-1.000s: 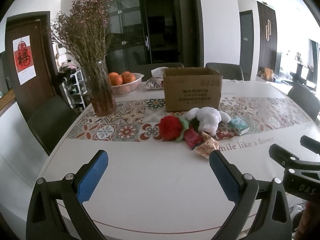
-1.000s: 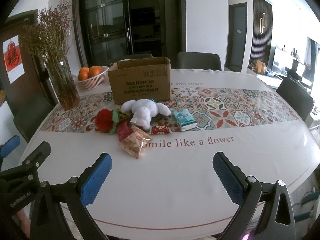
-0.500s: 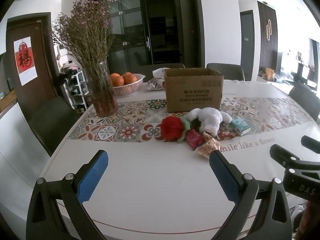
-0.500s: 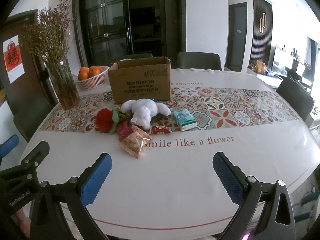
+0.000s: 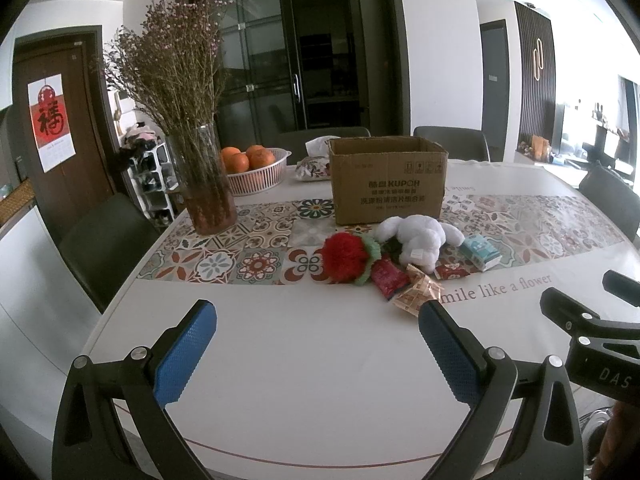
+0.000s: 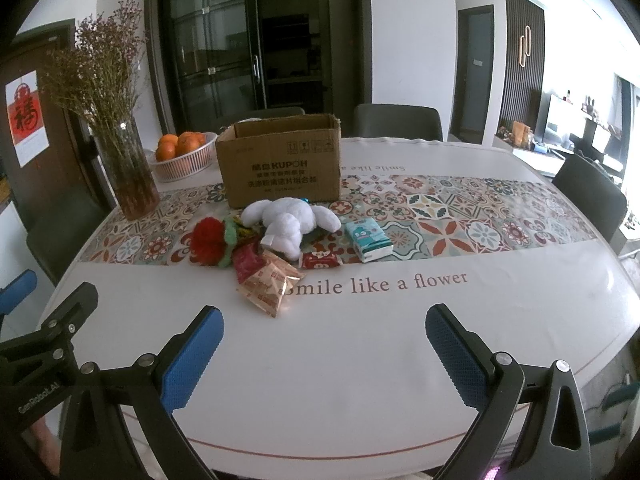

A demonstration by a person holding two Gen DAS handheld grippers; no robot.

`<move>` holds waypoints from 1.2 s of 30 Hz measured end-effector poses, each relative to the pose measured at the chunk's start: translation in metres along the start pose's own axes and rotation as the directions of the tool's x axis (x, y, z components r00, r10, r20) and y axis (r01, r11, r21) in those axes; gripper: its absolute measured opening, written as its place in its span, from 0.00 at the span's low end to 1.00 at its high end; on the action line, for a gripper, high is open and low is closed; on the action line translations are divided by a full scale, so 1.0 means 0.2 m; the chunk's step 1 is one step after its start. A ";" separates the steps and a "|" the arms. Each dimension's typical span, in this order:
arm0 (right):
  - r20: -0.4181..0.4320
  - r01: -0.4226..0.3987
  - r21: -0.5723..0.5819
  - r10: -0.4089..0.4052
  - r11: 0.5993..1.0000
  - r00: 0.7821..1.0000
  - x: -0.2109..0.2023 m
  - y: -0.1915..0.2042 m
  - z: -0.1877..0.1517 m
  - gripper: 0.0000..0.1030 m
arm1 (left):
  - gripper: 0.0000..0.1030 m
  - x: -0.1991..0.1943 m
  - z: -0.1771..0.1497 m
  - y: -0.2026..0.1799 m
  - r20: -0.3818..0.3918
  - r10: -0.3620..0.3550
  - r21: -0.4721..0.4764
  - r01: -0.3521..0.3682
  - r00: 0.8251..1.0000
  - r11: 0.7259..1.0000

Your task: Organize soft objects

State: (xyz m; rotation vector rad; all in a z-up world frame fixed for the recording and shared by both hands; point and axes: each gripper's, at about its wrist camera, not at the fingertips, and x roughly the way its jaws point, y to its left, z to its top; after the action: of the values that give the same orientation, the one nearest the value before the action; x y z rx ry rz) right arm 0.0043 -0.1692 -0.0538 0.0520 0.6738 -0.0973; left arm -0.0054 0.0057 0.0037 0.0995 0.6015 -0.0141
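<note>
Sitting on the table (image 6: pixel 360 360) in front of the cardboard box (image 6: pixel 280 168), going left to right: a red pompom (image 6: pixel 208 242), some snack packets (image 6: pixel 268 280), a white plush bunny (image 6: pixel 288 220) touching the box's front, then a teal tissue pack (image 6: pixel 368 240) off to the box's right. Way left of the box there's a vase (image 6: pixel 132 176) and a fruit basket (image 6: pixel 182 160). Left gripper (image 5: pixel 316 344) and right gripper (image 6: pixel 324 348) both hang spread wide, holding nothing, well short of the pile.

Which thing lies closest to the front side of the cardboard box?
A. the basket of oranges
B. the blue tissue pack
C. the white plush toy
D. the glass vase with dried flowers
C: the white plush toy lies just before the cardboard box.
</note>
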 end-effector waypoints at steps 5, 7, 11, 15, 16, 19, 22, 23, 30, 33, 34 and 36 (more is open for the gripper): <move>0.001 0.000 -0.001 0.000 1.000 1.000 0.00 0.00 0.00 0.99 | 1.00 0.00 0.00 0.00 0.001 0.001 0.001 -0.001 1.000 1.000; -0.001 0.000 -0.001 0.000 1.000 1.000 0.00 0.00 0.00 0.99 | 1.00 0.00 0.00 0.00 0.001 0.000 -0.001 0.000 1.000 1.000; -0.001 0.000 -0.001 0.000 1.000 1.000 0.00 0.00 0.00 0.99 | 1.00 0.00 0.00 0.00 0.000 0.001 0.000 -0.001 1.000 1.000; -0.001 0.000 -0.002 0.000 1.000 1.000 0.01 0.01 -0.01 0.99 | 1.00 0.00 0.00 0.00 0.000 0.001 0.000 -0.001 1.000 1.000; -0.002 0.000 -0.001 0.000 1.000 1.000 0.01 0.01 -0.01 0.99 | 1.00 0.00 0.00 0.00 0.001 0.001 0.000 -0.001 1.000 1.000; -0.004 0.000 -0.002 0.000 1.000 1.000 0.01 0.01 0.00 0.99 | 1.00 0.00 0.00 0.00 0.000 0.000 -0.001 0.000 1.000 1.000; -0.003 0.000 -0.002 0.000 1.000 1.000 0.01 0.01 0.00 0.99 | 1.00 0.01 -0.01 0.00 -0.002 -0.005 -0.004 0.005 1.000 1.000; -0.004 0.000 -0.001 0.000 1.000 1.000 0.01 0.01 0.00 0.99 | 1.00 0.01 -0.02 0.01 -0.003 -0.006 -0.006 0.006 1.000 1.000; -0.015 -0.004 0.003 0.004 1.000 1.000 0.06 0.05 -0.03 0.99 | 1.00 0.06 -0.04 0.04 -0.010 -0.024 -0.015 0.024 1.000 1.000; -0.026 -0.004 0.009 0.004 1.000 1.000 0.10 0.08 -0.02 0.99 | 1.00 0.09 -0.04 0.07 -0.007 -0.031 -0.016 0.031 0.999 0.999; -0.032 -0.004 0.012 0.004 1.000 0.999 0.11 0.09 -0.02 0.99 | 1.00 0.10 -0.04 0.09 -0.008 -0.037 -0.018 0.037 0.999 0.999; -0.045 -0.007 0.014 0.008 1.000 0.999 0.14 0.11 -0.01 0.99 | 1.00 0.13 -0.03 0.11 -0.006 -0.048 -0.015 0.048 0.999 0.999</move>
State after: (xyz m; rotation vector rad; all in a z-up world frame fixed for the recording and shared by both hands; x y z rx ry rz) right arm 0.0272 -0.1484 -0.0732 0.0706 0.7176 -0.0941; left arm 0.0131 0.0282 -0.0142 0.0708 0.6098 -0.0555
